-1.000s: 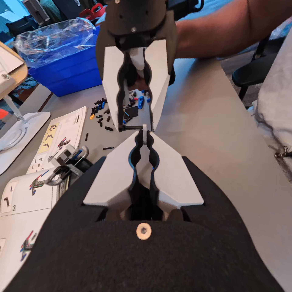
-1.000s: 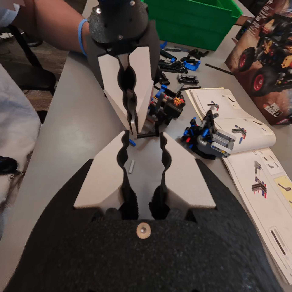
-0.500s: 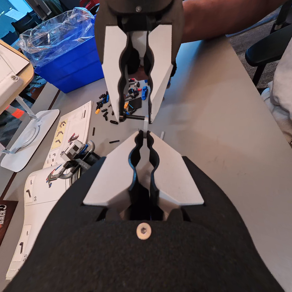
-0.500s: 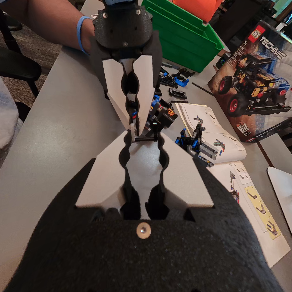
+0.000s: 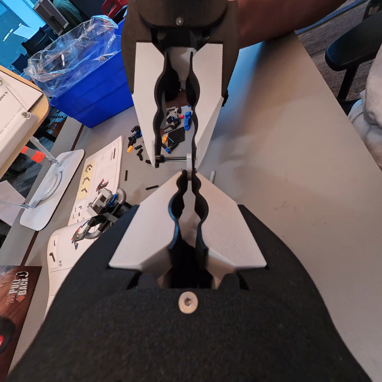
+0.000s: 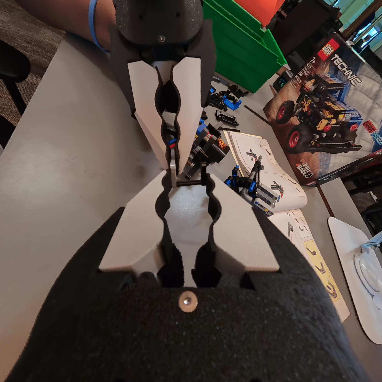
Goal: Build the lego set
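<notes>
Grey tabletop, office clutter behind it. Above the table, between the two facing grippers, a thin black axle runs crosswise with a small light grey beam on one end and a black end piece on the other.

Left gripper: jaws nearly closed, tips pinching the grey beam, which stands upright between them. In the right wrist view the same beam hangs from the left gripper tips.

Right gripper: jaws part-open, about the length of the axle apart. The axle spans the gap between the fingertips; its black end sits against one finger, the beam end by the other. Whether the fingers press on it or merely bracket it cannot be told. In the left wrist view the right gripper points down toward the camera.

Just beyond the grippers, on the table: a partly built black model section with a flame sticker. To its side, a grey, black and blue sub-assembly lies on the open instruction booklet. Loose black and blue pieces lie farther back, near a green bin. The set's box stands at the table edge beside the booklet.

Left wrist view also shows scattered small pins, a blue bin lined with clear plastic, and a white stand base.
</notes>
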Action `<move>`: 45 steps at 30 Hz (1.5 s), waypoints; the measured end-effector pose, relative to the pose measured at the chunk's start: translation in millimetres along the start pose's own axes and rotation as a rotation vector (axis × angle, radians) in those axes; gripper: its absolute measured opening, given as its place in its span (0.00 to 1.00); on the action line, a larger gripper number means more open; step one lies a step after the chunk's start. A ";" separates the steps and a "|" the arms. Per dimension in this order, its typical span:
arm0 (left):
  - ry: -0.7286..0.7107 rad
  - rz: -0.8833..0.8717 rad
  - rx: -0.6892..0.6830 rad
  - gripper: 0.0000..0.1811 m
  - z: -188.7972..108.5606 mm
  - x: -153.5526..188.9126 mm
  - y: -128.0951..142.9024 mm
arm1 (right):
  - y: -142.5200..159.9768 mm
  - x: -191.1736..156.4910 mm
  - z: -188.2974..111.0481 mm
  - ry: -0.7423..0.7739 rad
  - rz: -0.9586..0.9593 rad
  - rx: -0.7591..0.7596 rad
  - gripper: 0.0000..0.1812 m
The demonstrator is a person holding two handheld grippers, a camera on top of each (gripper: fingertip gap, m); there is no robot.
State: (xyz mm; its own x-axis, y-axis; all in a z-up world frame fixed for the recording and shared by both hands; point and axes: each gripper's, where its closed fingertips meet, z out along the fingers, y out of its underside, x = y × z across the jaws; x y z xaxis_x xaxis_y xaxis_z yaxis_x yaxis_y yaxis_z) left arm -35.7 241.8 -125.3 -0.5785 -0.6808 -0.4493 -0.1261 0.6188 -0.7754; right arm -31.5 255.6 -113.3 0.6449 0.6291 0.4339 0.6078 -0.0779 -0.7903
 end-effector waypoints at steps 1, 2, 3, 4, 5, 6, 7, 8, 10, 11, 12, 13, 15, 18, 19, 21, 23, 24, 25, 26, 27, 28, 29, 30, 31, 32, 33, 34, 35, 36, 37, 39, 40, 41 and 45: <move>-0.001 0.005 -0.002 0.01 -0.1 0.2 0.2 | -0.4 0.2 0.0 0.002 -0.005 0.003 0.18; 0.002 0.008 -0.007 0.01 0.3 1.0 1.1 | -0.1 -0.5 0.1 0.002 -0.021 0.000 0.18; 0.002 0.012 -0.014 0.01 0.8 1.6 2.2 | 0.6 -1.3 0.5 0.005 -0.040 -0.007 0.18; 0.000 0.016 -0.017 0.01 1.3 1.8 2.9 | 1.2 -1.5 1.0 0.009 -0.053 -0.013 0.17; 0.000 0.013 -0.016 0.01 1.5 1.8 3.0 | 1.2 -1.6 0.9 0.012 -0.065 -0.015 0.17; -0.001 0.006 -0.012 0.01 1.3 1.2 2.5 | 0.4 -1.1 0.4 0.018 -0.075 -0.011 0.17; -0.006 0.002 -0.005 0.01 0.8 0.1 1.3 | -0.4 -0.1 -0.1 0.024 -0.078 -0.006 0.17; -0.010 -0.003 0.002 0.01 0.4 -0.9 0.3 | -1.4 1.1 -0.8 0.028 -0.073 -0.002 0.17; -0.017 -0.006 0.011 0.01 -0.1 -2.0 -1.1 | -2.6 2.2 -1.7 0.026 -0.054 0.001 0.17; -0.020 -0.001 0.012 0.01 0.0 -1.7 -1.2 | -2.7 2.3 -2.1 0.025 -0.051 0.002 0.17; -0.020 0.000 0.010 0.01 0.3 -1.5 -0.8 | -2.3 1.7 -2.0 0.020 -0.047 0.000 0.17; -0.022 0.001 0.010 0.01 0.4 -1.7 -0.4 | -1.8 2.0 -1.8 0.024 -0.052 0.000 0.17; -0.021 -0.006 0.016 0.01 -0.1 -2.8 -0.4 | -2.6 3.1 -1.2 0.025 -0.020 0.007 0.18; -0.017 -0.024 0.025 0.01 -2.0 -5.5 0.1 | -4.2 3.2 -3.5 -0.001 0.020 0.030 0.21; -0.017 -0.024 0.027 0.01 -2.4 -5.9 0.3 | -3.4 2.8 -4.4 -0.004 0.017 0.024 0.23; -0.010 -0.021 0.035 0.01 -2.9 -4.9 -0.8 | -0.6 2.9 -3.3 0.009 -0.006 0.006 0.22; -0.004 0.003 0.033 0.01 -2.2 -2.5 -1.4 | 3.1 2.5 -0.4 0.026 -0.040 -0.022 0.20; -0.001 0.016 0.033 0.01 -1.9 -0.8 -1.7 | 5.4 1.8 0.6 0.029 -0.053 -0.037 0.19; -0.002 0.024 0.033 0.01 -1.6 -0.2 -1.7 | 5.9 2.1 0.4 0.035 -0.063 -0.040 0.18; -0.004 0.030 0.037 0.01 -1.4 0.0 -2.3 | 4.8 2.0 -0.3 0.037 -0.070 -0.035 0.18; -0.005 0.032 0.039 0.01 -1.3 0.0 -2.6 | 5.1 1.7 -0.6 0.034 -0.068 -0.039 0.18; -0.009 0.032 0.039 0.01 -0.9 -0.1 -2.7 | 5.3 1.9 -0.8 0.034 -0.065 -0.045 0.18; -0.012 0.031 0.038 0.01 -0.5 -0.3 -2.4 | 5.2 2.4 -1.2 0.038 -0.072 -0.049 0.18; -0.014 0.033 0.032 0.01 0.3 -0.3 -1.3 | 5.7 2.6 -1.2 0.042 -0.077 -0.054 0.18; -0.016 0.039 0.017 0.01 1.8 0.1 1.1 | 7.0 2.2 -0.7 0.039 -0.082 -0.065 0.17; -0.026 0.054 -0.004 0.01 3.7 0.3 4.4 | 9.0 1.8 0.0 0.037 -0.088 -0.080 0.17; -0.044 0.075 -0.028 0.01 5.9 -0.2 8.1 | 11.9 1.9 1.1 0.038 -0.092 -0.100 0.17; -0.058 0.089 -0.053 0.01 7.9 -0.8 11.7 | 14.8 2.5 2.4 0.045 -0.099 -0.118 0.17; -0.064 0.094 -0.075 0.01 9.6 -0.7 14.8 | 18.0 2.6 3.7 0.050 -0.111 -0.136 0.17; -0.071 0.091 -0.089 0.01 10.5 -1.5 16.6 | 21.8 2.9 5.2 0.052 -0.118 -0.157 0.17; -0.082 0.083 -0.091 0.01 10.6 -3.4 16.5 | 23.9 5.0 6.1 0.064 -0.120 -0.170 0.17; -0.080 0.055 -0.074 0.01 9.5 -4.7 12.5 | 24.4 6.9 6.1 0.067 -0.102 -0.183 0.17; -0.073 0.043 -0.062 0.03 8.8 -4.3 9.8 | 23.5 8.5 5.8 0.080 -0.108 -0.182 0.17; -0.065 0.036 -0.050 0.04 8.2 -3.2 7.2 | 25.6 9.1 5.8 0.088 -0.124 -0.200 0.17; -0.071 0.050 -0.057 0.03 9.8 -2.5 7.3 | 26.9 7.9 8.8 0.114 -0.168 -0.224 0.18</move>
State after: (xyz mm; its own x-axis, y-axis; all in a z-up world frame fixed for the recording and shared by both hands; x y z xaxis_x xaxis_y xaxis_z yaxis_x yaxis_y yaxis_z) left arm -27.2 244.2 -134.2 -0.5269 -0.6733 -0.5188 -0.1452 0.6727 -0.7256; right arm -14.2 265.2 -134.9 0.5672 0.5575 0.6062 0.7891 -0.1572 -0.5937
